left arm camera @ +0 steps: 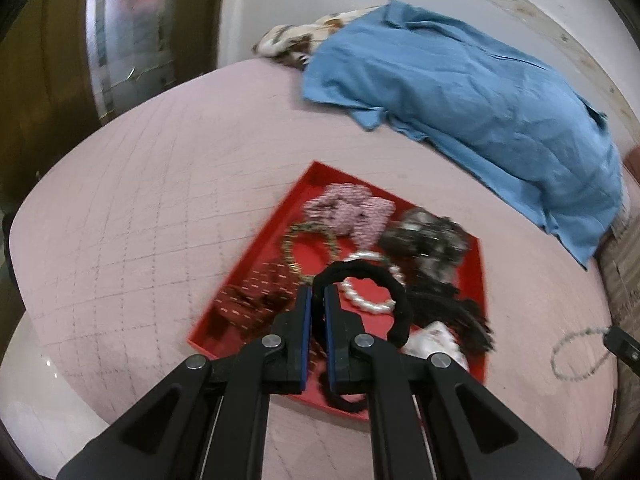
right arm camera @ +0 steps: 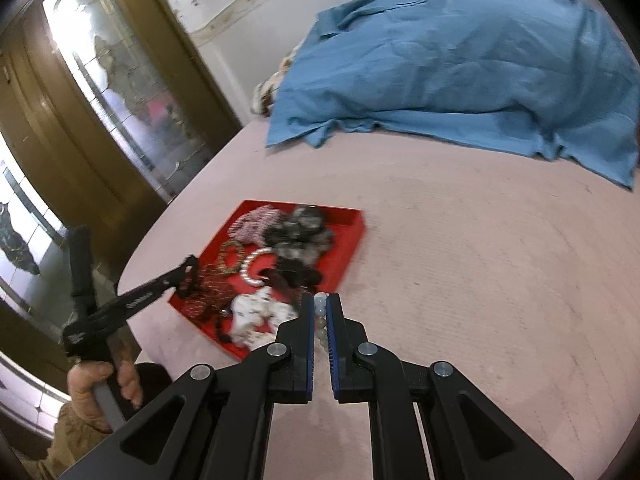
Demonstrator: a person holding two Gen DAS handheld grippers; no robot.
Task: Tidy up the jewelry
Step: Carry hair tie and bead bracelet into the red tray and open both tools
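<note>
A red tray (left arm camera: 256, 252) lies on the pink bed cover and holds scrunchies, a pearl bracelet (left arm camera: 370, 304) and a gold bead bracelet (left arm camera: 296, 240). My left gripper (left arm camera: 317, 292) hovers over the tray's near part, shut on a black hair tie (left arm camera: 384, 280) that loops up from its fingers. In the right wrist view, my right gripper (right arm camera: 319, 298) is shut on a pale bead bracelet (right arm camera: 321, 308) just off the red tray's (right arm camera: 352, 236) near corner. The left gripper (right arm camera: 190, 270) shows there over the tray's left edge. The bead bracelet (left arm camera: 560, 360) also dangles at the left view's right edge.
A blue cloth (right arm camera: 460, 64) covers the far part of the bed, with a patterned fabric (left arm camera: 292, 40) behind it. The pink cover (right arm camera: 480, 260) stretches to the right of the tray. A brown door with a glass pane (right arm camera: 120, 80) stands left. A hand (right arm camera: 104, 384) grips the left tool.
</note>
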